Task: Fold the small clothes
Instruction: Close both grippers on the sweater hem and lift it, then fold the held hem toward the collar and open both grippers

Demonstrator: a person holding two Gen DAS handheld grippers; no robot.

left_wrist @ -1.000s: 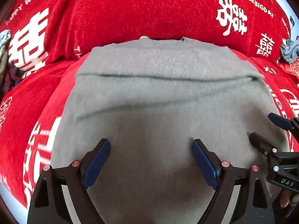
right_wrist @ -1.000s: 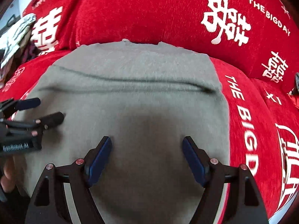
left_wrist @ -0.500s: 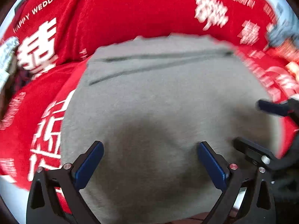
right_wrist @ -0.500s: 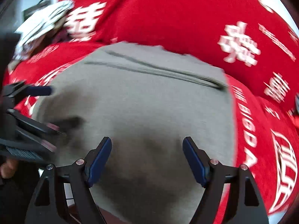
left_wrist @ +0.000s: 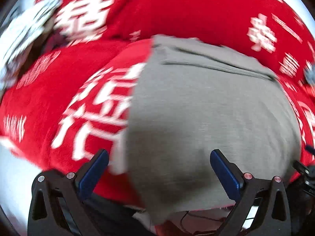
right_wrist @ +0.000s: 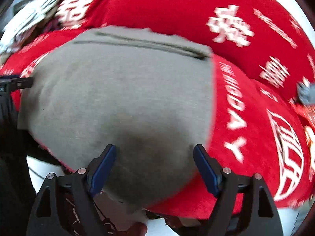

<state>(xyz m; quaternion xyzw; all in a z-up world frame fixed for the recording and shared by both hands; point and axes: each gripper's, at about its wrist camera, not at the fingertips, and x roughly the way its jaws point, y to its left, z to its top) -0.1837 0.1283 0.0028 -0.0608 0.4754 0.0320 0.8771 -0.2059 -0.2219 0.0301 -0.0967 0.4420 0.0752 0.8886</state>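
**Both grippers spread over a folded grey garment on the red cloth**

A grey garment [left_wrist: 212, 106] lay flat and folded on a red cloth [left_wrist: 49, 102] printed with white characters and lettering; its far end showed two dark fold lines running across, and its near edge hung just over the near edge of the surface. The left gripper [left_wrist: 159, 169] stood with its jaws spread wide and nothing between the blue pads; it sat over the garment's left edge, one pad above the red cloth and the other above the grey fabric. The right gripper [right_wrist: 154, 165] also had its jaws spread and empty, above the near right part of the garment [right_wrist: 126, 90]; its right pad stood near the garment's right edge. A pale patterned bundle [right_wrist: 29, 23] lay at the far left; a small grey-blue item [right_wrist: 306, 94] lay at the right; both were blurred.
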